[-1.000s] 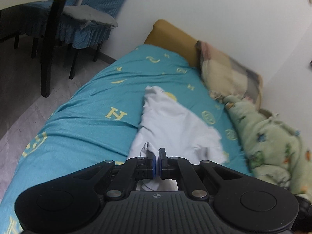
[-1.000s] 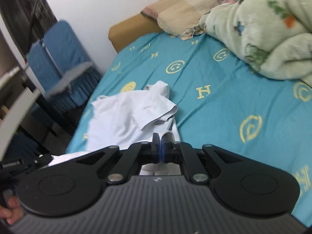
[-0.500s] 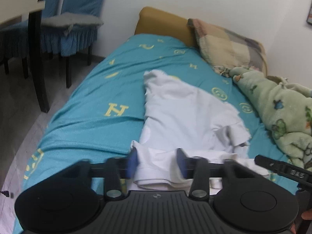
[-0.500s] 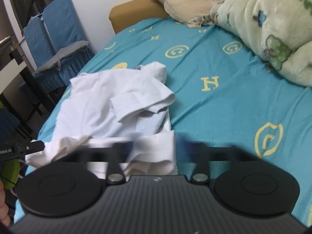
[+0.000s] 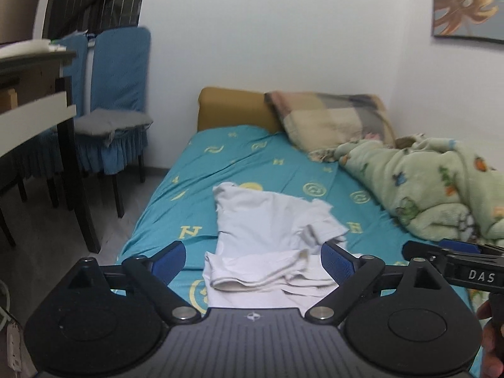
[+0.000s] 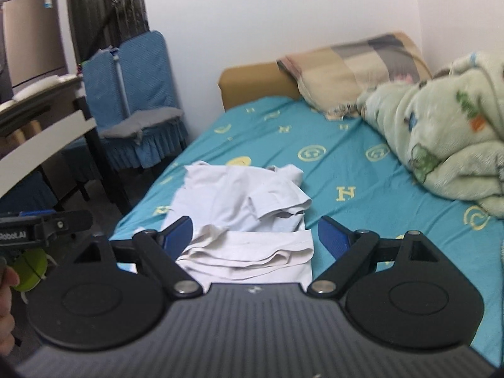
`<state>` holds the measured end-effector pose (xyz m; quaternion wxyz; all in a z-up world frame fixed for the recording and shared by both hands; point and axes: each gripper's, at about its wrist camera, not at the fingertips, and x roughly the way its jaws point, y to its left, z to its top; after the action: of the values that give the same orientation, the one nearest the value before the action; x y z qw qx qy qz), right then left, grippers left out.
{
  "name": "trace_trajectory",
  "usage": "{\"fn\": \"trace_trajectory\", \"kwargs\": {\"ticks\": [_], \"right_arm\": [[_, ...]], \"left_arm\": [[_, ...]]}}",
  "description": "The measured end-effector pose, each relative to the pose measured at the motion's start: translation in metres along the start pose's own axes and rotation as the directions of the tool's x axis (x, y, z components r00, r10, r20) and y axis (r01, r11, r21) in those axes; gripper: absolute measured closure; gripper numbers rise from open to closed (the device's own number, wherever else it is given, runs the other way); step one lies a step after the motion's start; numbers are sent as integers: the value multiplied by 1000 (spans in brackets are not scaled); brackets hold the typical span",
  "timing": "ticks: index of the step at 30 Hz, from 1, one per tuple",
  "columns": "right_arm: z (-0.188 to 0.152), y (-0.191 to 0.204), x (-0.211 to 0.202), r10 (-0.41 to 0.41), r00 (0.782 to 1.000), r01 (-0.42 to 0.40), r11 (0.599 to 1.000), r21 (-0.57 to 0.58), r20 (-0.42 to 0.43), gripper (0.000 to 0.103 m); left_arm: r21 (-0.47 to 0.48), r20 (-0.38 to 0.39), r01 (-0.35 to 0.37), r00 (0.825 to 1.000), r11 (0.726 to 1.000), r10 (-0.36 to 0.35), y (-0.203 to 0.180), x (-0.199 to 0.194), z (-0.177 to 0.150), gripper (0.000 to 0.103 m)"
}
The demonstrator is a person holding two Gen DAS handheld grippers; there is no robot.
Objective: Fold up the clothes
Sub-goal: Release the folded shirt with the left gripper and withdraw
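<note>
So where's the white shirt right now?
In both wrist views the white shirt lies on the teal bedsheet, near its foot, left of the green blanket.

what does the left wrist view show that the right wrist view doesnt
Only the left wrist view: a leaf picture on the wall, and the right tool's side at its right edge.

Only the right wrist view: a box behind the desk, a green thing, and the left tool's side at its left edge.

Both: the white shirt on the teal sheet, free of the pads; pillow, green blanket, blue chair.
</note>
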<state>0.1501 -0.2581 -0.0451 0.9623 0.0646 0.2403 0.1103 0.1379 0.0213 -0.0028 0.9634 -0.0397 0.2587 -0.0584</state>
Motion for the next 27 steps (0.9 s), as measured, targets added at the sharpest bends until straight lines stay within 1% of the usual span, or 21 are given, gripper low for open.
{"fn": "trace_trajectory", "kwargs": {"ticks": [4, 8, 10, 11, 12, 14, 18, 20, 22, 27], "right_arm": [[-7, 4, -27, 3, 1000, -3, 1000, 3, 30, 15], [-11, 4, -42, 2, 999, -3, 1000, 29, 45, 15], [-12, 5, -43, 12, 998, -14, 999, 31, 56, 16], [-12, 6, -44, 15, 998, -17, 1000, 25, 62, 20], [-13, 8, -43, 9, 998, -10, 1000, 14, 64, 26], [-13, 9, -41, -3, 998, 3, 1000, 0, 65, 26], [-13, 5, -37, 16, 999, -17, 1000, 26, 47, 25], [-14, 5, -34, 3, 1000, -4, 999, 43, 26, 19], [-14, 4, -31, -10, 1000, 9, 998, 60, 4, 19], [-19, 1, -25, -36, 999, 39, 996, 81, -39, 19]], "left_arm": [[-25, 28, 33, 999, 999, -32, -3, -28, -15, 7], [-20, 10, 28, 1000, 999, -28, -6, -34, -27, 7], [-21, -3, 29, 1000, 999, -29, -6, -33, -29, 7], [-21, -7, 29, 1000, 999, -29, -6, -33, -31, 7], [-23, -12, 28, 1000, 999, -28, -6, -32, -32, 7], [-39, -27, 36, 999, 999, -37, -4, -31, -34, 7], [-98, -77, 59, 995, 993, -66, 5, -24, -40, 7], [-139, -111, 73, 990, 988, -89, 10, -19, -43, 7], [-187, -149, 81, 983, 979, -110, 15, -12, -49, 7], [-335, -259, 86, 949, 938, -179, 27, 8, -70, 7]]}}
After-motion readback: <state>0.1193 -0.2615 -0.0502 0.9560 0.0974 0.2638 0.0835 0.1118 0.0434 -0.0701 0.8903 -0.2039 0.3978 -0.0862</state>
